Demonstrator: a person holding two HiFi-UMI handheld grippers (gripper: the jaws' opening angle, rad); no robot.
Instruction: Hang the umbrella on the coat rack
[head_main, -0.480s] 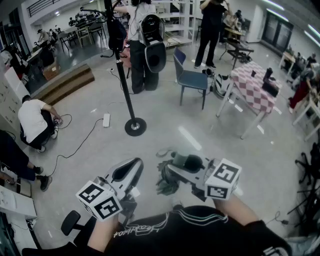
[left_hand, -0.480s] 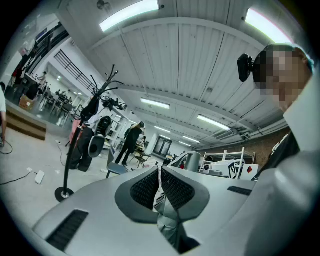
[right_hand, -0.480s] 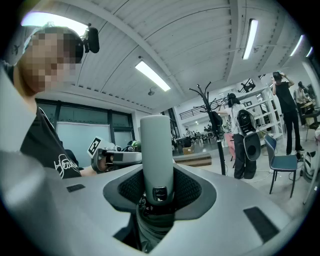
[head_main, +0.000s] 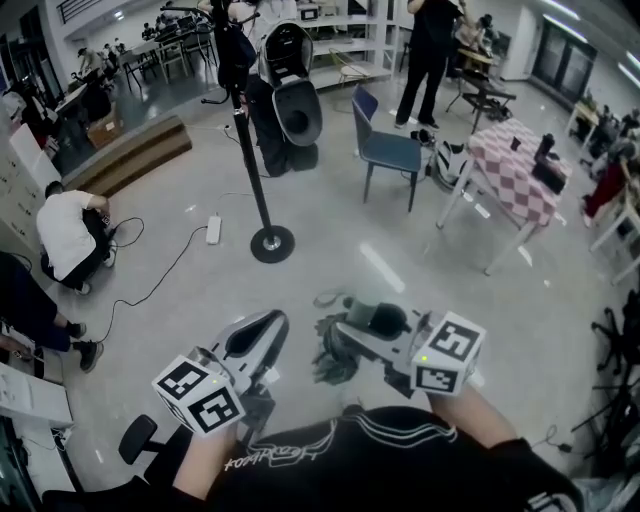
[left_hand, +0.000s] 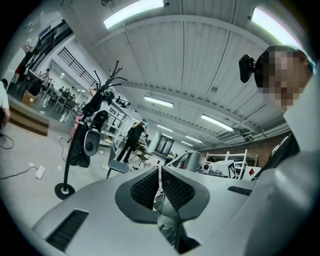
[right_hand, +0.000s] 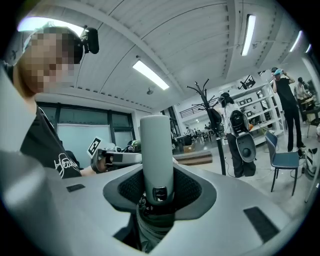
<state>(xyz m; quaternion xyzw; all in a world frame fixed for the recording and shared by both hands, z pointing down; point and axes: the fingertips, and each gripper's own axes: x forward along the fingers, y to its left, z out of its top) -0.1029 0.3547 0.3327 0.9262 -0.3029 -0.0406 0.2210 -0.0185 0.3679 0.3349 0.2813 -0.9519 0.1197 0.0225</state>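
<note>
Holding the folded umbrella (head_main: 336, 358) off the floor, low in front of my chest, between both hands.

- Umbrella: closed, cloth bunched and hanging slack. Its grey handle (right_hand: 156, 145) stands upright between the jaws of my right gripper (right_hand: 157, 190), which is clamped on it just below the push-button.
- My left gripper (left_hand: 160, 181) is almost shut, pinching a thin strip of the umbrella's cloth. It may be the strap, but I cannot be sure.
- Coat rack (head_main: 252, 150): at about 11 o'clock from the umbrella in the head view, well apart. Its round base (head_main: 272, 243) sits on the bare floor. The upper hooks already carry dark items (head_main: 232, 55). A blue chair (head_main: 385, 150) is at 1 o'clock.

Progress, as I judge it: pick-up done, with a two-handed hold. Still to do are the walk to the rack, the lift to a free hook, the hooking on and the release. Nothing hung yet.

Against the frame half a second back: both grippers and the umbrella keep the same pose and the same grips. The rack base and the rest of the room have slid slightly toward 12 o'clock in the head view. The rack looks no closer.
</note>
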